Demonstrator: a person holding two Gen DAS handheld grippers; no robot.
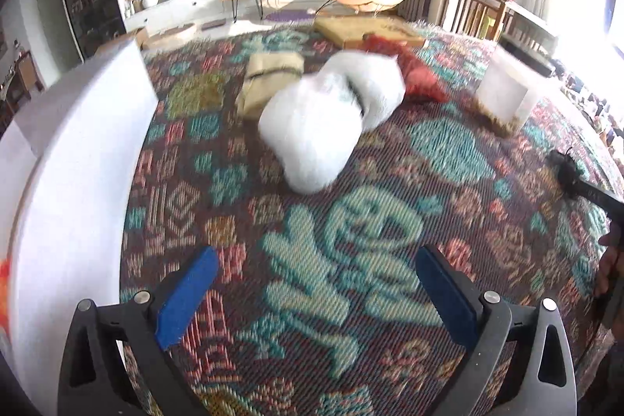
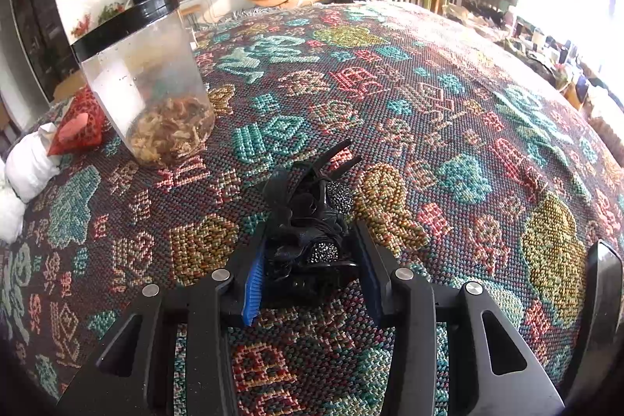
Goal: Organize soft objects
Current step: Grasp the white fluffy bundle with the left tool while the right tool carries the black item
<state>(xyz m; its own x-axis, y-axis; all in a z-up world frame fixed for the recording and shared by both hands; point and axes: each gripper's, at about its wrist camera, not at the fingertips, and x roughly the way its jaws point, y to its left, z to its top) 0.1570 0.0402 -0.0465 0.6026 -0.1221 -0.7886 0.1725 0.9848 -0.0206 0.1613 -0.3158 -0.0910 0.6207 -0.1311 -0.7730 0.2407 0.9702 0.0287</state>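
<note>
The right gripper pinches a black fabric hair accessory, a bunch of ribbon loops with beaded patches, low over the patterned woven cloth that covers the worktop. The jaws stand partly closed with the bundle squeezed between their blue pads. It looks light, limp and easily crushed; the loops would slip or snag, so the dense knotted middle, where it is gripped now, seems the soundest place to hold.

The left gripper hangs with jaws spread wide and nothing between them, aimed down at bare cloth. Beyond it, at mid distance, lies a white fluffy bundle, motion-blurred, with a tan wrapped bundle just left of it and a red cushion-like piece just behind to the right. The white one looks plump and yielding; a grip around its banded waist would likely serve best.

A clear jar with a black lid, holding dried bits, stands at the far left in the right wrist view, near the red piece.
</note>
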